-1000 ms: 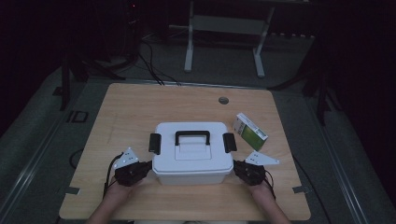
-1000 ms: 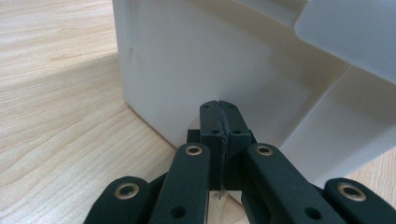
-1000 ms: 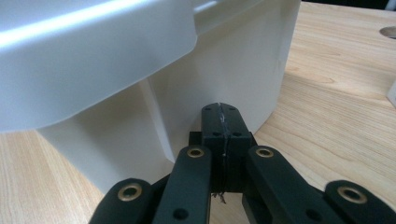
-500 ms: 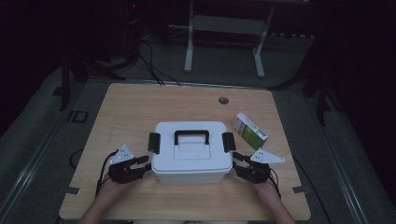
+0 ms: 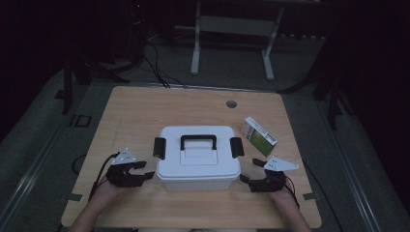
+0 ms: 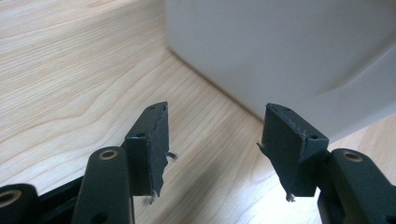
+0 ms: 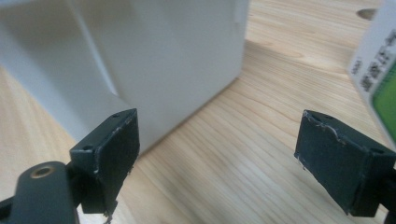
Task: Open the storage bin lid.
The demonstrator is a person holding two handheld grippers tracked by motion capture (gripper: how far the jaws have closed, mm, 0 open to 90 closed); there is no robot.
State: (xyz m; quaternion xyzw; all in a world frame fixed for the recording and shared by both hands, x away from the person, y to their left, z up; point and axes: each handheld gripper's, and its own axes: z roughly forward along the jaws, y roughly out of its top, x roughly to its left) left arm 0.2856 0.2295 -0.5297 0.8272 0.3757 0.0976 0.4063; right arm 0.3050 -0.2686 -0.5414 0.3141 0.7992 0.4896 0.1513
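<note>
A white lidded box (image 5: 198, 157) with a black handle (image 5: 198, 140) and a black latch on each side stands in the middle of the wooden table (image 5: 145, 111). My left gripper (image 5: 144, 170) sits just off the box's left front corner. In the left gripper view the jaws (image 6: 215, 108) stand apart over bare wood, having just been opening, with the box wall (image 6: 289, 51) ahead. My right gripper (image 5: 250, 170) is off the box's right front corner. Its jaws (image 7: 219, 114) have just been opening and stand wide with nothing between them, the box (image 7: 154, 56) ahead on the left.
A small green and white carton (image 5: 259, 137) lies right of the box, close to the right gripper, and shows at the edge of the right gripper view (image 7: 378, 70). A round hole (image 5: 231, 104) is in the table's far side. A metal stand (image 5: 232, 29) and cables sit on the dark floor beyond.
Both grippers have drawn slightly outward from the box's sides, and both pairs of jaws have gone from shut to open. The box and carton have not moved.
</note>
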